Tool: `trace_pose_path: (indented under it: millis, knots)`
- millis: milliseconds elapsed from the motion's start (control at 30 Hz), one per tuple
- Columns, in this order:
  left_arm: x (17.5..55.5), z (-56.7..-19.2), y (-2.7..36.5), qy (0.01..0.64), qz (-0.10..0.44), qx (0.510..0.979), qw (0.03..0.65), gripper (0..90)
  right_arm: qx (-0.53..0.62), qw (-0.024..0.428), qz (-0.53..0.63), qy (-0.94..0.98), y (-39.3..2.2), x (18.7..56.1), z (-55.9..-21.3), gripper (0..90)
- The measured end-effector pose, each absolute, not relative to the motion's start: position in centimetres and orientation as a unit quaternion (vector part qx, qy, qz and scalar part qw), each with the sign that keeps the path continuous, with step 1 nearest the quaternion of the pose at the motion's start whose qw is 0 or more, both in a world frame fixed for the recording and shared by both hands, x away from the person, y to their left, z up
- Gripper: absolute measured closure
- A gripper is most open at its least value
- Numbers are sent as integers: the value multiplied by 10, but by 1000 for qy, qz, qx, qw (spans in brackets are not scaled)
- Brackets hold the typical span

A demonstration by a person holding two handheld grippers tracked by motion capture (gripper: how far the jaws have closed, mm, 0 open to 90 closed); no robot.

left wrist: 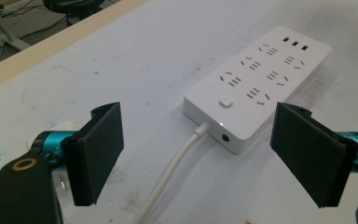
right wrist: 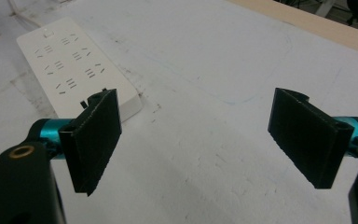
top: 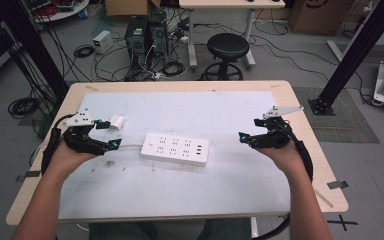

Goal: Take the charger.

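Observation:
A white power strip [top: 176,149] lies flat in the middle of the white mat, its cable [top: 130,146] running off to the left. A small white plug adapter [top: 116,123] sits left of it. My left gripper [top: 107,134] hovers open just beside the adapter, facing the strip's cable end. In the left gripper view the left gripper [left wrist: 198,112] has its jaws wide apart, framing the power strip [left wrist: 261,79] and its cable [left wrist: 168,172]. My right gripper [top: 248,129] is open right of the strip. In the right gripper view the right gripper [right wrist: 196,95] holds nothing, with the power strip [right wrist: 74,60] at upper left.
The white mat [top: 230,110] covers most of the wooden table [top: 305,150]. Beyond the far edge stand a black stool [top: 227,47], computer towers [top: 145,35] and tangled floor cables. Black frame posts [top: 350,55] rise at both sides.

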State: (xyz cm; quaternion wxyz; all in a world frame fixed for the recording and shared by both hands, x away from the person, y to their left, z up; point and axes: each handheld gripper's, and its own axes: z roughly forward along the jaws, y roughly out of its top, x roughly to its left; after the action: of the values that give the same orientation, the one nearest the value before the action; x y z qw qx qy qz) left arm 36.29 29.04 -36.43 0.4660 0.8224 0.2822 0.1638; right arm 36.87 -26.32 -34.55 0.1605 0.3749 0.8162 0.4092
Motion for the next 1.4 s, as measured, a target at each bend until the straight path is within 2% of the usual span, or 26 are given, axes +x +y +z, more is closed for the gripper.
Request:
trace_pose_path:
  millis: [667, 900, 967, 1233, 1400]
  knots:
    - [387, -374, 303, 336, 180, 804, 456, 173, 372, 165, 406, 818, -266, 367, -349, 174]
    - [403, -377, 301, 352, 185, 817, 417, 168, 375, 166, 404, 818, -262, 364, -349, 174]
    - [418, -384, 299, 368, 187, 816, 404, 168, 373, 168, 403, 819, -259, 364, -349, 174]
    - [435, -401, 302, 394, 180, 812, 390, 168, 376, 166, 401, 819, -258, 365, -351, 174]
    - [452, -418, 309, 435, 178, 796, 382, 168, 381, 165, 397, 818, -258, 366, -352, 174]
